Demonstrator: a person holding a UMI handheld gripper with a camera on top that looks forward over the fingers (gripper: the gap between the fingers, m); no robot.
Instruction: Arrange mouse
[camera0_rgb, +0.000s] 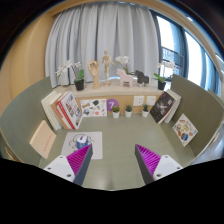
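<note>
A white mouse (82, 140) lies on a small purple mat (73, 143) on the grey-green desk (115, 135), just beyond my left fingertip, which hides part of it. My gripper (113, 151) is open and empty. Its two fingers are wide apart over bare desk, with the magenta pads (81, 159) facing inward. The mouse is to the left of the gap, not between the fingers.
A wooden shelf (120, 93) at the back holds a wooden mannequin (107, 66) and potted plants (79, 80). Books (64, 108) stand at the left and a tan notebook (43, 141) lies before them. Small pots (113, 108), a leaning book (165, 106) and a card (186, 128) stand to the right.
</note>
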